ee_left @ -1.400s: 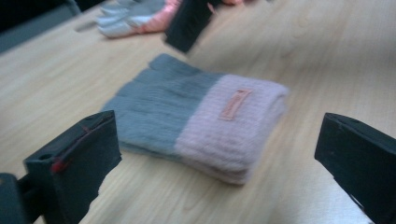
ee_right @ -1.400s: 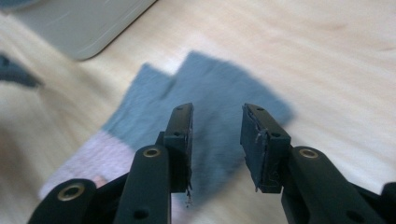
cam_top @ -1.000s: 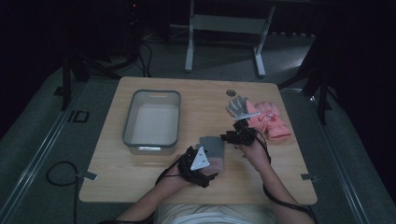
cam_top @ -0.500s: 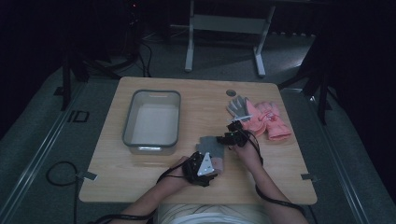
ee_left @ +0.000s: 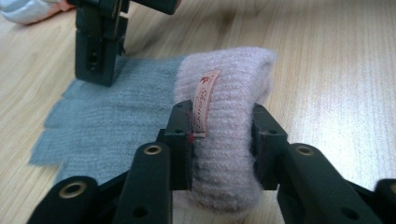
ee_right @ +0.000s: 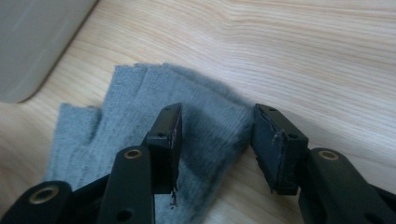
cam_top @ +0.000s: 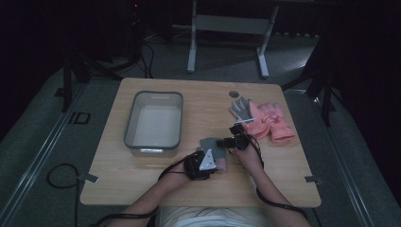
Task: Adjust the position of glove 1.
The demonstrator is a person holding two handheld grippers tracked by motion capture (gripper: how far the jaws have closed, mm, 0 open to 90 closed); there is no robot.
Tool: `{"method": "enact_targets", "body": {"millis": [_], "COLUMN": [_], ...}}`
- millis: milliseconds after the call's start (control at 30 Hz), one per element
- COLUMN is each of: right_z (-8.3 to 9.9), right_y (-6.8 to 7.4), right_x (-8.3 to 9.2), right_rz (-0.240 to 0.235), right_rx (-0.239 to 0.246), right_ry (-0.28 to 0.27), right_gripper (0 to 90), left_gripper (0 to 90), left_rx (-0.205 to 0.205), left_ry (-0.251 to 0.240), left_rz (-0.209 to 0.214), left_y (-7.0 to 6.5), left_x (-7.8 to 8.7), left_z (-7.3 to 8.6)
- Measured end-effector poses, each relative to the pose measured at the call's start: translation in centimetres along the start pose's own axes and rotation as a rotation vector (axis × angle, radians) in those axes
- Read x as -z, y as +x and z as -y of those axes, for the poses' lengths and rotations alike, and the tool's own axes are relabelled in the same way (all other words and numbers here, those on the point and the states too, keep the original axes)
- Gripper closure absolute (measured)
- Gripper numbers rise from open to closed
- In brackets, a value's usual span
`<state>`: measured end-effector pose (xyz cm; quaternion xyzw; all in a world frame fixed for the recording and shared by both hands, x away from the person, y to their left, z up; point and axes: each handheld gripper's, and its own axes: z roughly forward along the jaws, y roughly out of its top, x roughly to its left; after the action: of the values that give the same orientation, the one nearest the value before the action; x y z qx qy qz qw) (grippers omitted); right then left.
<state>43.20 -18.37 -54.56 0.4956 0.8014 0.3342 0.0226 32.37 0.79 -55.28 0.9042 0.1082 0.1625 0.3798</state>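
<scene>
Between left tongs (ee_left: pixel 223 140), pink cuff (ee_left: pixel 224 116), gripped

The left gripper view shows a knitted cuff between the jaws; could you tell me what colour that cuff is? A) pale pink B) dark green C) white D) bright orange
A: in the left gripper view the left gripper is closed on a pale pink ribbed cuff with a small label, which joins the grey glove lying flat on the table.

Bin (cam_top: pixel 153 124) sits left on the table (cam_top: pixel 142 189), glove pile (cam_top: pixel 262 121) far right, flat glove (cam_top: pixel 213 145) near the front middle between them, right of the bin, touching neither.
</scene>
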Motion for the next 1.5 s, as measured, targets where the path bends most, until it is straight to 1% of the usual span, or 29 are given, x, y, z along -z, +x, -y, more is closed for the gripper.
{"method": "enact_targets", "body": {"millis": [33, 67, 100, 167, 200, 233, 300, 367, 400, 467, 533, 567, 600, 633, 667, 700, 767, 800, 867, 1000, 1033, 1167, 1200, 1300, 1367, 1400, 1433, 1467, 1500], "right_z": [0.0, -0.1, -0.2, -0.3, -0.3, -0.3, -0.4, -0.5, -0.6, -0.7, -0.9, -0.9, -1.0, -1.0, -1.1, -1.1, -1.2, -1.2, -1.4, -1.7, -1.8, -2.6, -2.9, -3.7, -4.3, -4.6, -5.0, -5.2, -5.4], "right_y": [0.0, 0.0, 0.0, 0.1, 0.3, 0.7, 1.1, 1.6, 1.7, 2.0, 1.9, 1.9, 1.9, 1.9, 1.9, 1.9, 2.0, 2.0, 2.1, 2.1, 2.1, 2.2, 2.2, 2.5, 2.9, 3.1, 3.2, 3.3, 3.4], "right_x": [0.0, -0.2, -0.2, -0.5, -0.7, -0.9, -1.1, -1.0, -0.9, -0.4, 0.1, 0.3, 0.6, 0.6, 1.1, 1.3, 1.9, 1.9, 2.5, 3.3, 3.5, 4.3, 4.5, 5.0, 5.3, 5.4, 5.5, 5.5, 5.6], "right_rz": [0.000, -0.037, -0.051, -0.102, -0.105, -0.107, -0.117, -0.097, -0.090, -0.086, -0.106, -0.111, -0.114, -0.114, -0.123, -0.129, -0.134, -0.134, -0.141, -0.164, -0.168, -0.170, -0.173, -0.167, -0.155, -0.154, -0.153, -0.153, -0.152], "right_rx": [0.000, -0.020, -0.020, -0.038, -0.028, -0.012, -0.002, 0.035, 0.048, 0.077, 0.077, 0.079, 0.087, 0.087, 0.100, 0.107, 0.123, 0.123, 0.133, 0.127, 0.127, 0.135, 0.134, 0.148, 0.158, 0.160, 0.162, 0.161, 0.161], "right_ry": [0.000, 0.005, 0.011, 0.028, 0.027, 0.026, 0.027, 0.025, 0.021, 0.012, 0.001, -0.004, -0.008, -0.008, -0.020, -0.023, -0.034, -0.034, -0.052, -0.074, -0.081, -0.105, -0.112, -0.132, -0.143, -0.145, -0.151, -0.153, -0.154], "right_gripper": [53.6, 55.6, 57.9, 60.7, 62.4, 64.2, 69.7, 72.2, 72.6, 72.9, 73.1, 73.2, 73.3, 73.3, 73.4, 73.5, 73.6, 73.6, 73.7, 73.7, 73.7, 73.7, 73.8, 73.7, 73.7, 73.7, 73.7, 73.7, 73.7], "left_gripper": [67.7, 68.3, 68.8, 69.4, 69.8, 70.0, 70.3, 70.5, 70.7, 70.9, 71.0, 71.1, 71.1, 71.1, 71.1, 71.1, 71.0, 71.0, 71.0, 71.1, 71.0, 71.0, 71.0, 71.0, 71.0, 71.0, 71.0, 71.0, 71.0], "left_rx": [0.000, 0.012, 0.014, 0.020, 0.020, 0.029, 0.038, 0.040, 0.034, 0.023, 0.024, 0.024, 0.019, 0.019, 0.017, 0.005, 0.000, 0.000, -0.017, -0.034, -0.047, -0.074, -0.074, -0.084, -0.089, -0.094, -0.094, -0.101, -0.105], "left_ry": [0.000, 0.001, 0.001, 0.007, 0.007, 0.013, 0.024, 0.034, 0.053, 0.069, 0.071, 0.071, 0.071, 0.071, 0.070, 0.079, 0.090, 0.090, 0.100, 0.105, 0.107, 0.097, 0.088, 0.089, 0.096, 0.103, 0.103, 0.115, 0.116], "left_rz": [0.000, 0.022, 0.033, 0.049, 0.049, 0.060, 0.066, 0.069, 0.072, 0.078, 0.091, 0.091, 0.097, 0.097, 0.101, 0.108, 0.122, 0.122, 0.126, 0.139, 0.136, 0.121, 0.116, 0.110, 0.104, 0.096, 0.096, 0.089, 0.085], "left_y": [0.0, 0.4, 0.5, 0.8, 0.8, 1.0, 1.1, 1.2, 1.3, 1.3, 1.6, 1.6, 1.9, 1.9, 2.0, 2.1, 2.4, 2.4, 2.7, 3.3, 3.5, 4.3, 4.5, 5.3, 5.8, 6.1, 6.1, 6.5, 6.7], "left_x": [0.0, 0.0, 0.0, 0.0, 0.0, 0.1, 0.1, 0.2, 0.3, 0.5, 0.7, 0.7, 1.0, 1.0, 1.2, 1.4, 1.9, 1.9, 2.4, 3.3, 3.6, 4.5, 4.7, 5.4, 5.9, 6.2, 6.2, 6.7, 6.9], "left_z": [0.0, 0.0, 0.0, 0.0, 0.0, -0.1, -0.3, -0.4, -0.7, -0.9, -1.0, -1.0, -1.1, -1.1, -1.2, -1.5, -2.0, -2.0, -2.6, -3.4, -3.6, -4.1, -4.2, -4.7, -5.0, -5.2, -5.2, -5.4, -5.5]}}
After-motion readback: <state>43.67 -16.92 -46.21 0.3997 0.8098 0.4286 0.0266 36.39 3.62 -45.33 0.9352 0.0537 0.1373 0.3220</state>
